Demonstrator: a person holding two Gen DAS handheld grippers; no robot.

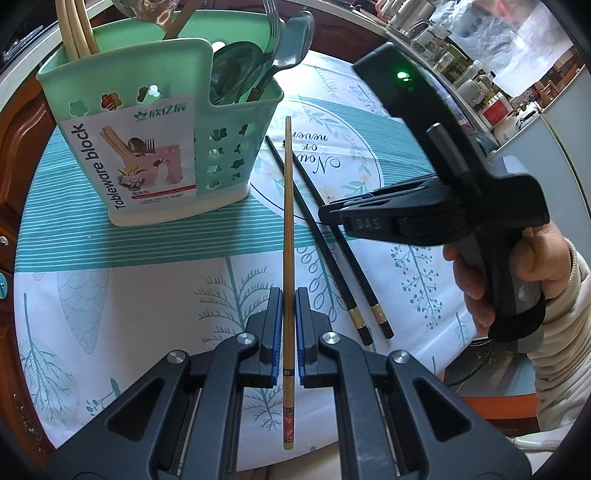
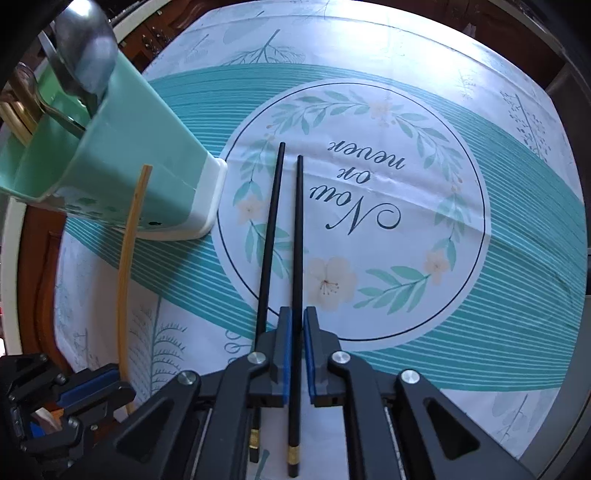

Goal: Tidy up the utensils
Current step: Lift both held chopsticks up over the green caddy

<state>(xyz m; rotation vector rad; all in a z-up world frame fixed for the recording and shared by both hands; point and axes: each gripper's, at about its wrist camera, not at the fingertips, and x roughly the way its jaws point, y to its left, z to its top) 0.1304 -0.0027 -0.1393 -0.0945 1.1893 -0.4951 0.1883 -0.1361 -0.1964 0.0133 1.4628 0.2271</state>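
Observation:
My left gripper (image 1: 288, 295) is shut on a bamboo chopstick (image 1: 288, 221), whose thin tip points toward the green tableware holder (image 1: 159, 147). Two black chopsticks lie side by side on the cloth. My right gripper (image 2: 297, 314) points down over them, its blue pads on either side of the right black chopstick (image 2: 297, 240) with a thin gap showing, so it is open. The other black chopstick (image 2: 269, 240) runs under its left finger. In the left wrist view the right gripper (image 1: 325, 212) hangs above the black pair (image 1: 330, 258). The holder (image 2: 147, 155) stands to the left.
The holder carries spoons (image 1: 236, 74), a fork and pale chopsticks (image 1: 75, 29). A printed tablecloth (image 2: 406, 184) covers the round table. A hand and pale sleeve (image 1: 480, 277) hold the right gripper. Jars and cups (image 1: 461, 74) crowd a shelf at far right. Wooden furniture sits at left.

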